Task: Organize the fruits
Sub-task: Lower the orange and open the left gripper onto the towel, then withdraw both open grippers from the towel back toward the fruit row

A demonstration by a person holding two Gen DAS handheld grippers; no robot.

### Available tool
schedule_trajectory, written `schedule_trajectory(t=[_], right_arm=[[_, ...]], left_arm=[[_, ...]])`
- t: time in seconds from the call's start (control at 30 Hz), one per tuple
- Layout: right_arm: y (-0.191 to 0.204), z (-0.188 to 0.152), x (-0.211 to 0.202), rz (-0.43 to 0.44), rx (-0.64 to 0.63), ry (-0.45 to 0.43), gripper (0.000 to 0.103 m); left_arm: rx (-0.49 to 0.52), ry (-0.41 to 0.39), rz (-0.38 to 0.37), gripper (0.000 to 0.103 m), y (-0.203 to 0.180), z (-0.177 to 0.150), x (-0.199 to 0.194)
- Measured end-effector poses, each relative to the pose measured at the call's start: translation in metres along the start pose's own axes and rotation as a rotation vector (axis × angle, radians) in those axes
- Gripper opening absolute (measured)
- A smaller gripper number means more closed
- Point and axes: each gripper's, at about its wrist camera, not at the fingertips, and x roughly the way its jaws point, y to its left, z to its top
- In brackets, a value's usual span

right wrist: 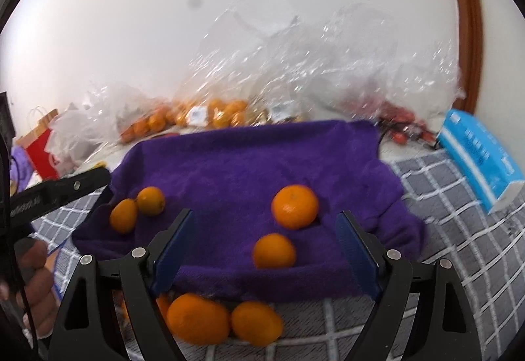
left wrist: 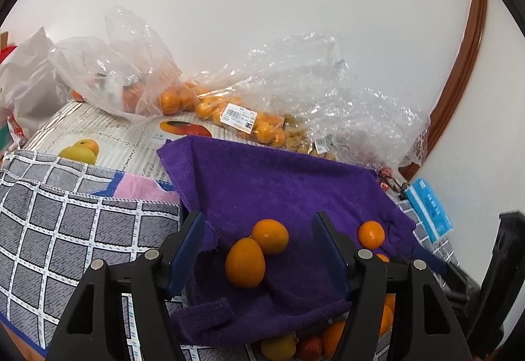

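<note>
Both grippers released above purple towel [right wrist: 249, 164]

Left gripper [left wrist: 259, 249] brackets two touching oranges [left wrist: 244, 262] near the towel's left edge; right gripper [right wrist: 265, 246] (empty) brackets one orange [right wrist: 274, 250], another [right wrist: 294, 206] beyond. Bagged fruit [left wrist: 210, 105] lines the far edge.

Past my claws a grey checked cloth [left wrist: 65, 229] covers the table, with a pink cloth [left wrist: 137, 187] tucked against it. A blue box [right wrist: 475, 157] lies right. A red paper bag [right wrist: 42, 147] stands far left. A wooden frame [left wrist: 466, 65] curves up the white wall [left wrist: 262, 0].
</note>
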Motion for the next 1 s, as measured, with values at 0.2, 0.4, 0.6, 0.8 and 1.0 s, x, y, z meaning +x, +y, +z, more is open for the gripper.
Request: schedule_trajectory(t=[0.2, 0.4, 0.6, 0.8, 1.0], right_arm=[[0.002, -0.007, -0.02, -0.04, 0.004, 0.005, 0.086], [0.006, -0.018, -0.032, 0.008, -0.005, 0.049, 0.07], [0.014, -0.042, -0.031, -0.017, -0.096, 0.077, 0.051], [0.004, -0.043, -0.029, 0.023, -0.078, 0.106, 0.035], [0.0, -0.049, -0.016, 0.034, -0.08, 0.159, 0.033]], left_arm=[[0.002, -0.021, 0.027, 0.065, 0.008, 0.006, -0.005], [0.002, -0.039, 0.034, 0.065, 0.007, 0.018, -0.024], [0.025, 0.006, 0.057, 0.065, 0.008, 0.0, -0.05], [0.006, 0.059, 0.081, 0.065, 0.025, -0.033, -0.071], [0.006, 0.118, 0.128, 0.065, 0.027, -0.055, -0.069]])
